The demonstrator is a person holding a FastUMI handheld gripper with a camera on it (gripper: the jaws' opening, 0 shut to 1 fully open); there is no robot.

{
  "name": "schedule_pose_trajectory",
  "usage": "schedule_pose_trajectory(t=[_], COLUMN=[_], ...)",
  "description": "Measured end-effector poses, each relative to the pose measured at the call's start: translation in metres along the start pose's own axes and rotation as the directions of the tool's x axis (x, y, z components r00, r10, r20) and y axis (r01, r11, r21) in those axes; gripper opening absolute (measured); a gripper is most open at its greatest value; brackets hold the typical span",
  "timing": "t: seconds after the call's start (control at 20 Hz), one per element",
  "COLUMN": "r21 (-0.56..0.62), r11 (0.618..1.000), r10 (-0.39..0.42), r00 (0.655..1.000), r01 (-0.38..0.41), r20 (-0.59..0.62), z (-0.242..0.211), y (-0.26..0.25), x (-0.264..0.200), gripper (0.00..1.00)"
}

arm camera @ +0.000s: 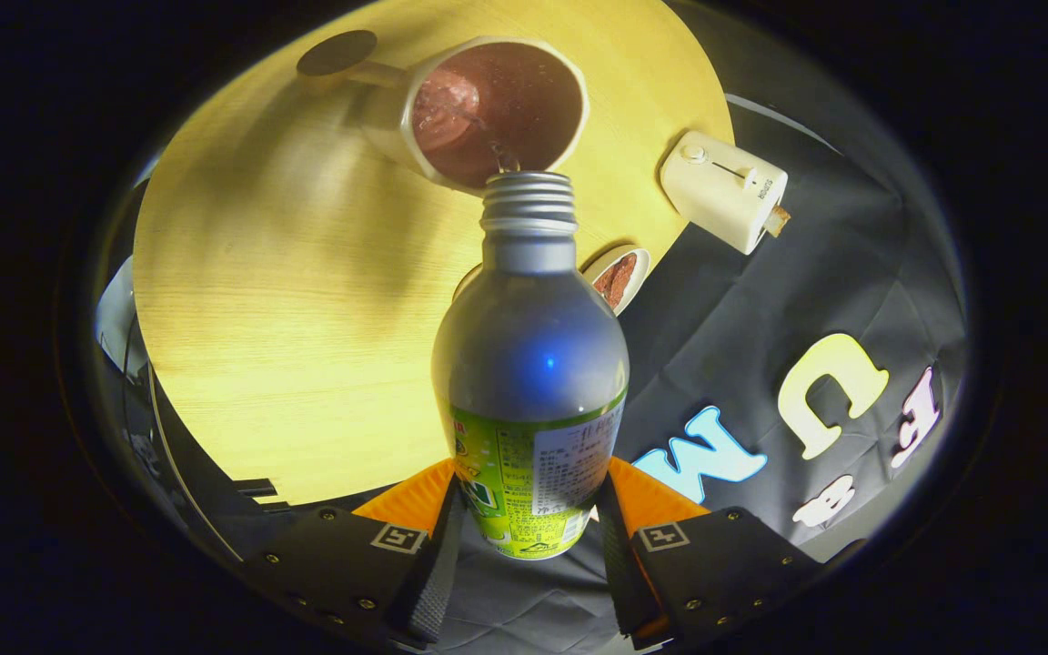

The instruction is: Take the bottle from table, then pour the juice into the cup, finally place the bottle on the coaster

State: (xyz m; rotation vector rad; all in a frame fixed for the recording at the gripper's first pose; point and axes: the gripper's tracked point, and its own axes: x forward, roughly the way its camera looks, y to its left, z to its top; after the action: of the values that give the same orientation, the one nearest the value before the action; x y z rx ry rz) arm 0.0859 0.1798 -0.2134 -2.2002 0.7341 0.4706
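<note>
My gripper (529, 523) is shut on a silver bottle (529, 355) with a green label, both fingers pressing its lower body. The bottle is tipped forward, its threaded mouth right over the near rim of a white cup (497, 109). A thin stream of dark juice runs from the mouth into the cup, which holds foamy reddish-brown juice. A dark round coaster (337, 52) lies on the table just beyond the cup, on the side of the cup's handle.
The round wooden table (287, 300) carries a cream toaster (726, 189) with a slice in it, off to the right of the cup. A small dish (617, 277) with brown food peeks out beside the bottle's shoulder. The black cloth wall hangs to the right.
</note>
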Motion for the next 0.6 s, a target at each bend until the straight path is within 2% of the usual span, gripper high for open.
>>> schedule_pose_trajectory(t=[0.6], r21=[-0.034], r11=[0.999], r10=[-0.015], r00=[1.000], r01=[0.016], r20=[0.011], z=[0.008], y=[-0.001], x=[-0.001], gripper=[0.69])
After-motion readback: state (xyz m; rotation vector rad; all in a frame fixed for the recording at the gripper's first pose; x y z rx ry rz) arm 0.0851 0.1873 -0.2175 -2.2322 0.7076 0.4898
